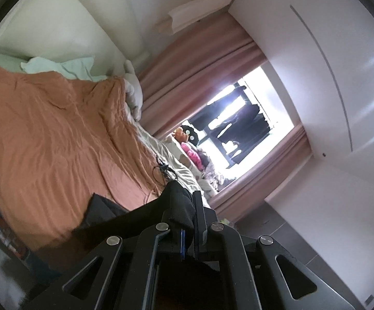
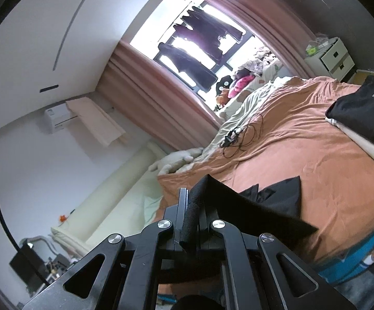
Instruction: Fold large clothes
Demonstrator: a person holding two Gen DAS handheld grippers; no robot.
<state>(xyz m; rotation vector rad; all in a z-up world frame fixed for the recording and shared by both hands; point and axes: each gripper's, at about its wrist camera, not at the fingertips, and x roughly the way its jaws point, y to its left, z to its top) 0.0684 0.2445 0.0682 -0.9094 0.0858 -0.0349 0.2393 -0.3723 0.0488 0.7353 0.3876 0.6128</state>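
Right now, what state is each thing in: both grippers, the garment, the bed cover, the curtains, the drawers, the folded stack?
Left gripper: shut on black garment.
Right gripper: shut on black garment.
Black garment: pinched by both grippers, partly resting on the cover.
Orange bed cover: spread out, wrinkled.
Pink curtains: drawn open.
Drawer unit: drawers closed.
Dark folded clothes: stacked on the bed.
Black cable: loose, tangled.

Tilted wrist views over shared bed (image 1: 44,129)

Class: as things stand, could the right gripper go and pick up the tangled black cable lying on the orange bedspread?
Probably not yet: the right gripper is shut on the black garment. The black cable lies unobstructed on the orange bedspread, beyond the gripper.
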